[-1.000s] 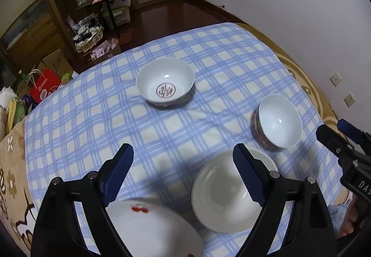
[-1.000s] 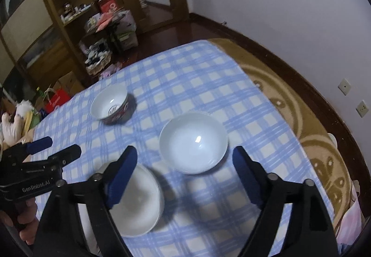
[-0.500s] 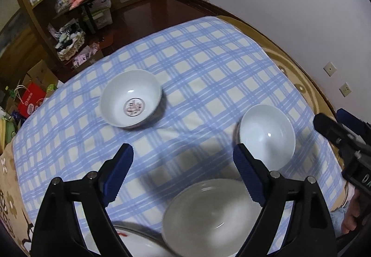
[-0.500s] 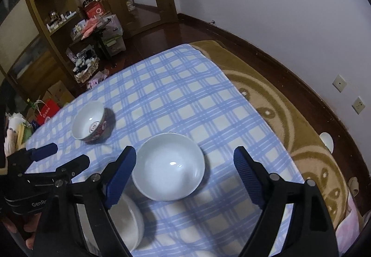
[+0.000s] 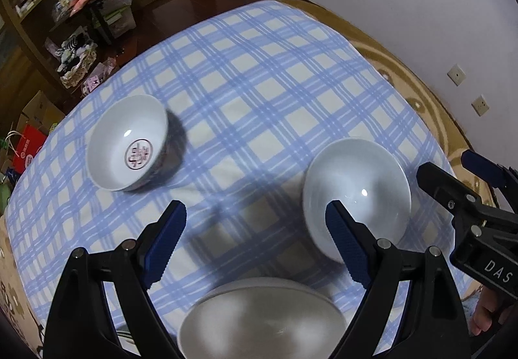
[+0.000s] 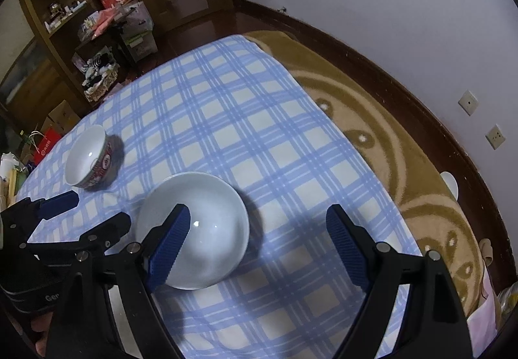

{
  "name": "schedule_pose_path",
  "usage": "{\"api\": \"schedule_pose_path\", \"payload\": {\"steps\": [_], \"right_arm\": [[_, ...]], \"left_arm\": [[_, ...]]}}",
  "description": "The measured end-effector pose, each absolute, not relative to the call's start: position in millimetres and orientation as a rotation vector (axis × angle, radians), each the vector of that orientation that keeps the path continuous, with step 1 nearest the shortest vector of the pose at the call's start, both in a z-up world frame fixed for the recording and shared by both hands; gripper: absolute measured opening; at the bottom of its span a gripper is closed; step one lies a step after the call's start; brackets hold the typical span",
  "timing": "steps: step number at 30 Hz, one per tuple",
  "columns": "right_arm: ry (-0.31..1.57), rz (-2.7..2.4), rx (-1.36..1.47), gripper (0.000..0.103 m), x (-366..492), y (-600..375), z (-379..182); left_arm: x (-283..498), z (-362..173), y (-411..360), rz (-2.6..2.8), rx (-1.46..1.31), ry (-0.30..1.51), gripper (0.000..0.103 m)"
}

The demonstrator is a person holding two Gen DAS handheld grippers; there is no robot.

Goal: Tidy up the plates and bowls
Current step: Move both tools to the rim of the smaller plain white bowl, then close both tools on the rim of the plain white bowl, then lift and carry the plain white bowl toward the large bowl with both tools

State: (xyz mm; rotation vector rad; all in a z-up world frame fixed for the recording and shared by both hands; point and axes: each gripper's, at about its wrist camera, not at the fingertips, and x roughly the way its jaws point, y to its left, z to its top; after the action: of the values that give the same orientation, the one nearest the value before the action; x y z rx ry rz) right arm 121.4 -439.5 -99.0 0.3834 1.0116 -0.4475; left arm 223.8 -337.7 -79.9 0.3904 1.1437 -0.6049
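Note:
A white bowl with a red emblem inside stands at the left of the blue plaid tablecloth. To the right sits a plain white bowl, and a white plate lies at the bottom edge. My left gripper hangs open over bare cloth between them, nothing in it. My right gripper is open too; its left finger overlaps the plain bowl. The patterned bowl is further left. Each gripper shows in the other's view: right gripper, left gripper.
A brown patterned blanket runs along the cloth's right side, with the white wall and sockets beyond. Wooden shelves, boxes and clutter stand on the dark floor past the far left edge.
Both grippers have sunk and moved forward over the table. The cherry plate has left the left wrist view and the white plate slid to its bottom edge. The plain bowl now lies under the right gripper's left finger.

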Motion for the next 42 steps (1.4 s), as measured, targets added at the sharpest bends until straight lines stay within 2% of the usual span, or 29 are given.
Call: {"api": "schedule_pose_path", "payload": {"steps": [3, 5, 12, 14, 16, 20, 21, 22, 23, 26, 28, 42], "right_arm": [[1.024, -0.451, 0.383, 0.089, 122.6, -442.5, -104.2], [1.047, -0.442, 0.376, 0.08, 124.8, -442.2, -110.3], [1.101, -0.422, 0.397, 0.077, 128.9, -442.2, -128.3], [1.104, -0.414, 0.412, 0.072, 129.7, -442.2, -130.8], [1.115, -0.404, 0.425, 0.066, 131.2, -441.5, -134.6], [1.145, -0.371, 0.466, 0.036, 133.9, -439.8, -144.2], [1.15, -0.361, 0.47, 0.032, 134.7, -438.7, -146.4], [1.159, -0.353, 0.475, 0.026, 135.8, -437.6, -149.0], [1.168, -0.348, 0.478, 0.023, 137.0, -436.6, -151.7], [1.182, -0.338, 0.481, 0.011, 139.9, -434.2, -157.2], [1.179, -0.332, 0.496, 0.01, 140.6, -434.6, -159.6], [1.116, -0.319, 0.463, 0.01, 136.0, -426.8, -132.2]], "left_arm": [[222.5, -86.4, -343.5, -0.605, 0.405, 1.156, 0.087], [221.8, -90.0, -345.4, -0.606, 0.412, 1.162, 0.087], [221.2, -103.1, -348.6, -0.59, 0.445, 1.18, 0.085], [221.3, -107.3, -349.7, -0.593, 0.448, 1.191, 0.081], [221.2, -113.0, -352.3, -0.6, 0.449, 1.212, 0.07], [218.3, -122.2, -356.4, -0.612, 0.445, 1.234, 0.051], [217.5, -123.6, -357.5, -0.619, 0.44, 1.237, 0.044], [216.5, -124.4, -358.4, -0.629, 0.428, 1.234, 0.032], [215.5, -125.1, -359.5, -0.646, 0.413, 1.232, 0.026], [215.3, -127.6, -362.3, -0.659, 0.39, 1.243, 0.017], [216.6, -128.7, -362.8, -0.669, 0.355, 1.261, 0.009], [215.6, -103.7, -350.8, -0.661, 0.287, 1.236, 0.009]]}}
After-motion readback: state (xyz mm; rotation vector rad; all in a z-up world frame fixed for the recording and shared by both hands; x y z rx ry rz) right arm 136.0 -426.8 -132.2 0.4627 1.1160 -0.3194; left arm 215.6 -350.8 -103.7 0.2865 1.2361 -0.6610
